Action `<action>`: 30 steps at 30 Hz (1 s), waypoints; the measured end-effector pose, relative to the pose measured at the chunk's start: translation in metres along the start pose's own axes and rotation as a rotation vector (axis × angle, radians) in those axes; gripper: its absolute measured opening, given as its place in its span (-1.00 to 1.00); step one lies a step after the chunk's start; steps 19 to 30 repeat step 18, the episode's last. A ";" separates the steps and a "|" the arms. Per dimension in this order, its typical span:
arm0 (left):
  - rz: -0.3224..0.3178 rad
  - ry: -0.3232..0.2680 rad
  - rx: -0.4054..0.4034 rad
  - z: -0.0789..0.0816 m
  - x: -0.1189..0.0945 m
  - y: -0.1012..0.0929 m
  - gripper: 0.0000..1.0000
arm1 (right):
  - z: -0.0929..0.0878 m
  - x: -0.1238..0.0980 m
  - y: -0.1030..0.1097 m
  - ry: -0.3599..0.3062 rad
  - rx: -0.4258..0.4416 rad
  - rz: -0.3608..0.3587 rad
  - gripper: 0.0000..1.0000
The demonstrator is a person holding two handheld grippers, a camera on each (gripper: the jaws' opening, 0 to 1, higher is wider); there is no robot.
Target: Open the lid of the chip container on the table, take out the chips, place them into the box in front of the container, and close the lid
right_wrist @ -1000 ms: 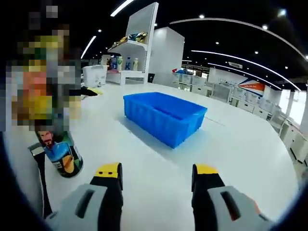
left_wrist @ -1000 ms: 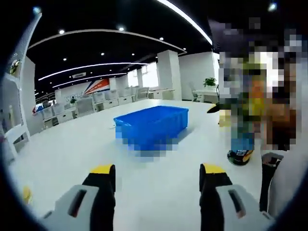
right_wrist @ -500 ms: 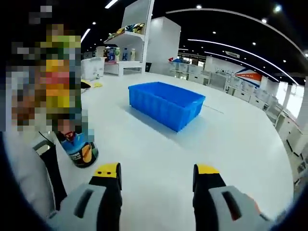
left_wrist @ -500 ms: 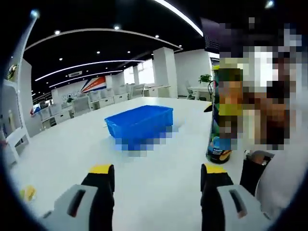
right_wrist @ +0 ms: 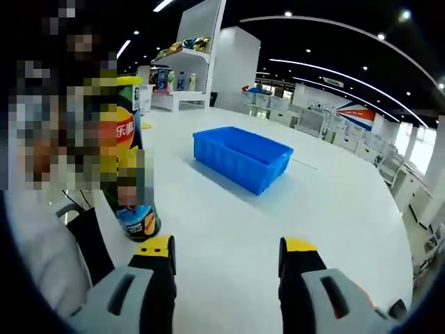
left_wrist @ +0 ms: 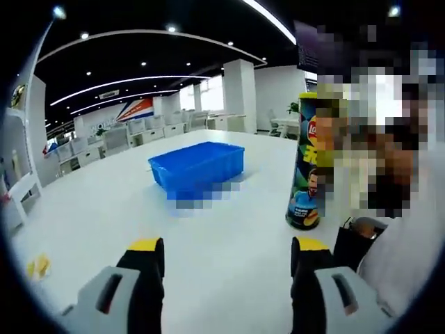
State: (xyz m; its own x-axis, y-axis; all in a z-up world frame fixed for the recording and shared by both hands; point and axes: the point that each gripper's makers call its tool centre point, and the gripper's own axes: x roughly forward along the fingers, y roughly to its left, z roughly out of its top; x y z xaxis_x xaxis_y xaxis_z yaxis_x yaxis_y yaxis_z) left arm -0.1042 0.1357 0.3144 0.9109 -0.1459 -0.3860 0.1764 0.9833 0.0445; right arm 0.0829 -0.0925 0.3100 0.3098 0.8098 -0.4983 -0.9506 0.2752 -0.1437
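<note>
Chip container (left_wrist: 309,167) first: one tall can, upright on the white table (left_wrist: 104,209), at about two o'clock from my left gripper (left_wrist: 226,254) and about ten o'clock from my right gripper (right_wrist: 226,250). Over the last second both my views have drawn back and swung toward it — a second ago I saw little but its base, now most of its printed side is plain, and the blue box (right_wrist: 243,156) has shrunk toward twelve o'clock. I take that as my own hands pulling back, not the can or box shifting. For the task it means I am only squaring up: the lid looks still on, though its top is partly blurred, and no chips are out. Counting — one chip container, one blue box, open-topped and seemingly empty from what I see of its inside, two grippers. A few small yellow scraps (left_wrist: 36,266) lie at nine o'clock in the left gripper view; I cannot tell what they are. Both pairs of my jaws stand parted with nothing between them, well apart from the can. The box sits beyond the can, near it but not touching.
</note>
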 end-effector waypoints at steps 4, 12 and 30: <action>-0.006 0.005 0.003 0.002 -0.003 -0.005 0.50 | -0.005 -0.002 0.001 0.019 0.003 0.001 0.17; -0.011 0.021 0.005 -0.001 -0.002 -0.009 0.48 | -0.007 0.000 0.007 0.020 0.000 0.004 0.17; -0.028 0.024 0.021 0.005 -0.001 -0.017 0.48 | -0.011 -0.001 0.007 0.021 0.004 -0.002 0.17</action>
